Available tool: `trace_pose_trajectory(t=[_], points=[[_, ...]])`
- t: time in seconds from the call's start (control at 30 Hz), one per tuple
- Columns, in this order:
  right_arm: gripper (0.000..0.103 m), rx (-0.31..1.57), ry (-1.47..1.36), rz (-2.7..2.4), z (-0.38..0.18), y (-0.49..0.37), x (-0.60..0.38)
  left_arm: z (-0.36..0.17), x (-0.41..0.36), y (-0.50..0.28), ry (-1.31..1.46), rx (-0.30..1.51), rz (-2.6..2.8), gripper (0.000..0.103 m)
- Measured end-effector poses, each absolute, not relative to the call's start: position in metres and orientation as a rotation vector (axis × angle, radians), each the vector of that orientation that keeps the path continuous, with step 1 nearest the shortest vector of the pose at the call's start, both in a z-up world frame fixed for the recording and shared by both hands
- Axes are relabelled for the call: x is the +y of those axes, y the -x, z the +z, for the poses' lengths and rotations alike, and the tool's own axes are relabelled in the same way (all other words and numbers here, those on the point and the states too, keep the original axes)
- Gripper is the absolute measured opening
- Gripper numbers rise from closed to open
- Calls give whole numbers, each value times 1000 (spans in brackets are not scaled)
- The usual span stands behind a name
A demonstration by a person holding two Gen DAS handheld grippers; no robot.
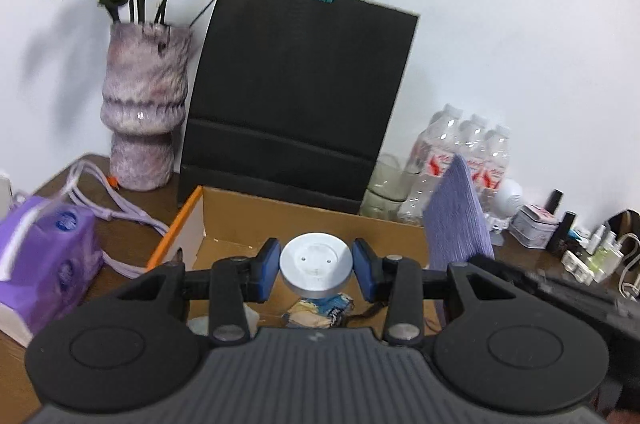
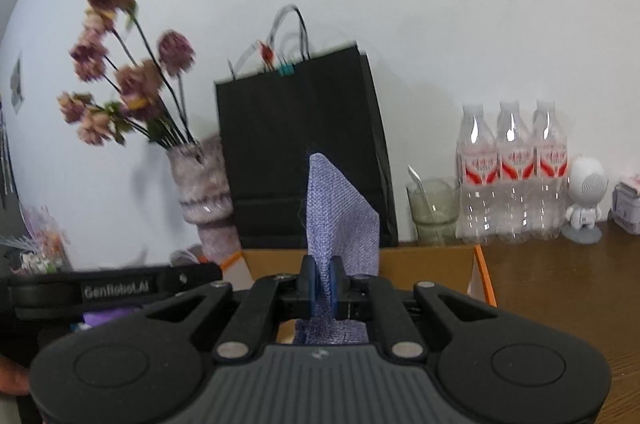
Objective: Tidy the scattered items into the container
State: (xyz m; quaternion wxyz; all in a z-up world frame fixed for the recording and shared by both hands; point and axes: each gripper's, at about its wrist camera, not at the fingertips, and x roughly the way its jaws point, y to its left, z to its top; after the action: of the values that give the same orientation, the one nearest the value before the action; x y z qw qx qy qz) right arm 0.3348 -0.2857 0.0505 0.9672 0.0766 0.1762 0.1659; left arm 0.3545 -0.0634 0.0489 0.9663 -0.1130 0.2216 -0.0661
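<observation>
My left gripper (image 1: 316, 270) is shut on a round silver disc (image 1: 316, 266) and holds it above the open cardboard box (image 1: 224, 220) with an orange edge. Several small items lie in the box below it. My right gripper (image 2: 322, 286) is shut on a purple knitted cloth (image 2: 340, 212), which stands up between the pads over the same box (image 2: 424, 264). The cloth also shows in the left wrist view (image 1: 456, 220) at the box's right side.
A black paper bag (image 1: 296, 95) stands behind the box, a vase of dried flowers (image 1: 144, 107) to its left. A purple tissue pack (image 1: 44, 252) and cord lie left. Water bottles (image 2: 514, 171), a glass (image 2: 434, 212), a white figurine (image 2: 586, 199) and small tins stand right.
</observation>
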Motion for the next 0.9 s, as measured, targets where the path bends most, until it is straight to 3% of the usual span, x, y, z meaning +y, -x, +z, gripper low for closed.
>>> trace_pose_trajectory(t=[0.33,0.37,0.4,0.43,0.47,0.5,0.53,0.6,0.9], points=[[6,457,-134,304,18,-358,-287,23,-66,-378,190,518,-101,41],[6,465,-130,307,17,-358,-286,22,-66,-378,187,525,-102,42],[9,476,-123,310,17,-359,-284,22,-66,-377,186,528,-97,52],[15,490,-117,311,17,-360,-283,23,-65,-376,187,528,-87,62],[22,504,-115,309,17,-360,-283,23,-65,-374,185,523,-73,86],[49,517,-115,302,17,-361,-282,25,-64,-373,180,515,-58,96],[82,527,-113,291,18,-360,-282,26,-65,-371,172,504,-45,103],[103,530,-102,268,20,-358,-282,31,-67,-367,146,484,-35,103],[103,553,-153,247,24,-360,-292,33,-69,-365,142,492,-9,103]])
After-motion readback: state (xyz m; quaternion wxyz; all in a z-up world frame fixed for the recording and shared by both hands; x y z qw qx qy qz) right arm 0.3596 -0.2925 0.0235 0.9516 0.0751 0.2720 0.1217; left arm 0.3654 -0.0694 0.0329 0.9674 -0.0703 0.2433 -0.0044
